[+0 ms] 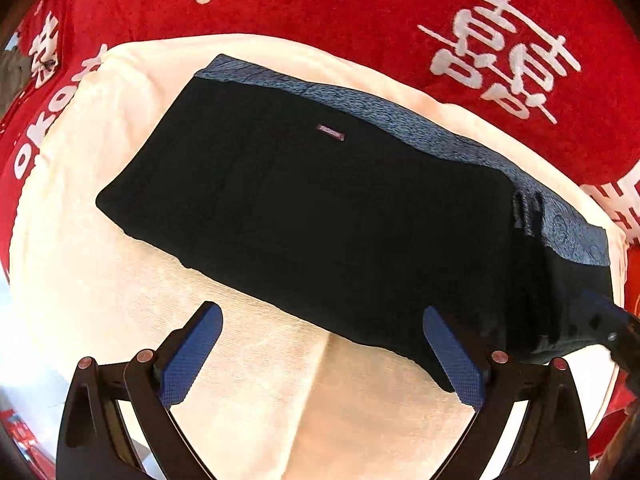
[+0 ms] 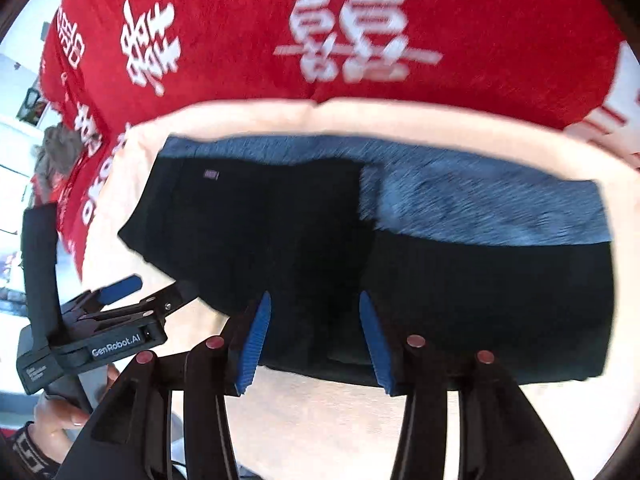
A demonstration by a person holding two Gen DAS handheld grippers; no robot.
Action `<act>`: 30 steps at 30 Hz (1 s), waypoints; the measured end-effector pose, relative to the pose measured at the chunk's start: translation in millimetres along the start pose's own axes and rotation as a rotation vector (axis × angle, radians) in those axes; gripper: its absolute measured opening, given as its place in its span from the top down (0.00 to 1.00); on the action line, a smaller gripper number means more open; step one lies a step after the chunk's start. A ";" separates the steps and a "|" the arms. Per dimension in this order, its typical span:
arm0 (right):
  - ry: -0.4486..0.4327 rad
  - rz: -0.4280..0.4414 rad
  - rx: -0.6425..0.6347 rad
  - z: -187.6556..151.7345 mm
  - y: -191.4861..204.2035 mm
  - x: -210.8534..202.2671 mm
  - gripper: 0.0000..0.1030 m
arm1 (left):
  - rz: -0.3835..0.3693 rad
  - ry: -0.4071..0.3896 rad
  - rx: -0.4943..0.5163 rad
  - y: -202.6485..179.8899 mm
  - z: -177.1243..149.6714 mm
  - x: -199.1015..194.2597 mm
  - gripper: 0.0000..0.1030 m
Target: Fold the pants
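A: Nearest to us in the left wrist view is the left tool. Its blue pads stand wide apart and nothing is between them. It's released, hanging over the cream towel.

B: Same on the right wrist view. The right tool is closest, pads spread partway. We see the near edge of the pants behind the gap, but the pads don't press on the cloth. We call it released.

A: Agreed. We also see the left tool from the right wrist view, low at the left edge, with a hand on its grip. It sits beside the pants' near left edge, with no contact we can confirm.

B: The pants lie folded into a compact dark bundle on the towel. A small label shows on the upper layer.

A: There's a blue patterned band along the far edge. In the right wrist view it's wider on the right side. That frame is blurred, so we can't read the pattern.

B: In the left wrist view a dark tool part reaches in at the right edge, by the pants' right end. We can't tell if it touches.

A: Beyond the towel is a red cloth with white characters, covering the surface to the far rim. We can't tell if it's a table or a bed.
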State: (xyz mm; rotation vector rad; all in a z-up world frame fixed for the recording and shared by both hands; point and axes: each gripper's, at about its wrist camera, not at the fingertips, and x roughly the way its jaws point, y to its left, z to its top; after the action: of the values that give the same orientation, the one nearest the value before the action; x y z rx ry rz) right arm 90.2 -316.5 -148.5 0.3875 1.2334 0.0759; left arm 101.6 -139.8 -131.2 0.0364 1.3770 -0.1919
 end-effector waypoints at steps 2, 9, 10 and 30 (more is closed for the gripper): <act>0.020 -0.024 0.031 0.3 -7.8 4.6 0.48 | 0.000 0.003 -0.004 1.5 -0.2 2.2 0.02; 0.101 -0.043 0.039 -8.2 -1.7 26.3 0.44 | 0.000 -0.002 -0.024 10.4 2.1 4.6 0.02; 0.101 -0.047 0.031 -8.9 1.6 26.8 0.42 | 0.001 -0.001 -0.027 12.3 2.8 5.6 0.02; 0.198 0.007 -0.105 -23.4 52.4 52.0 0.47 | -0.008 0.009 -0.105 54.9 -0.6 11.0 0.02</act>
State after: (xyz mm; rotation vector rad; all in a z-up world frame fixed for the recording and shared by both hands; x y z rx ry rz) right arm 94.0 -248.1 -184.7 0.2975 1.4167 0.1882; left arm 111.6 -86.9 -146.8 -0.0556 1.3947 -0.1262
